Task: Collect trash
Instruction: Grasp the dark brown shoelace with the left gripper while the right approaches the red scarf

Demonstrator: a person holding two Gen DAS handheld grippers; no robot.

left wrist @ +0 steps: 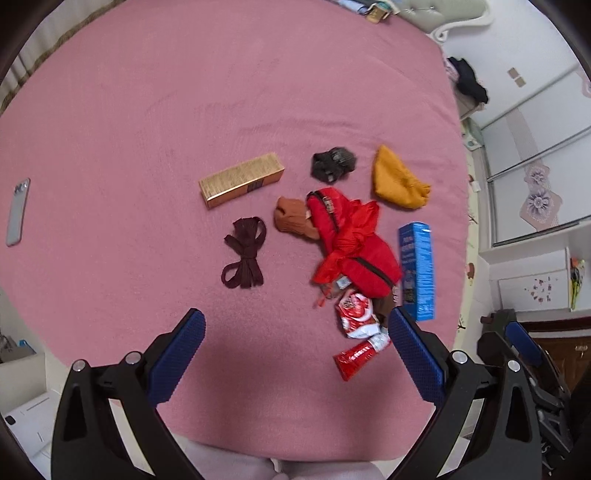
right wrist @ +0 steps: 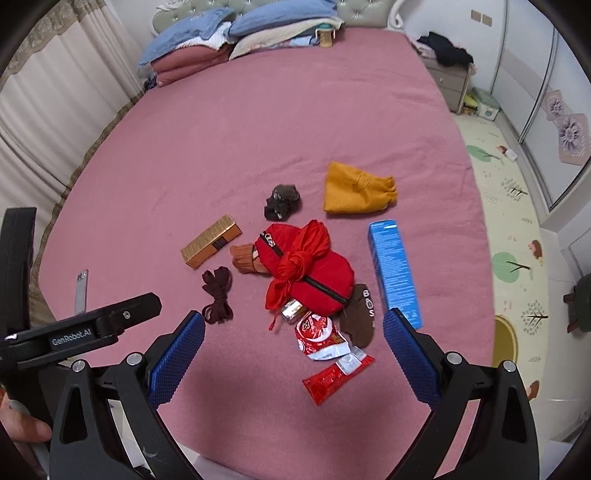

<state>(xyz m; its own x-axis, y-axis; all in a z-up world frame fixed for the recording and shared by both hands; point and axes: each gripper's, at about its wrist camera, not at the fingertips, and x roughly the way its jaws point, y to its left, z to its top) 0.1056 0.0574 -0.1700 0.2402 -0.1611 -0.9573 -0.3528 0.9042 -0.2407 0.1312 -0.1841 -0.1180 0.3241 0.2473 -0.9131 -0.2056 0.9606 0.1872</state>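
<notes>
Trash and clothes lie on a pink bed. A red-and-white snack wrapper and a flat red sachet sit nearest me. Beside them are a blue carton, a gold box and a red zip pouch with a knotted red bag. My left gripper is open above the bed, empty. My right gripper is open too, hovering over the wrappers.
A yellow cloth, dark socks, a brown sock, an orange sock and a maroon ribbon lie around. A phone rests far left. Pillows are at the headboard.
</notes>
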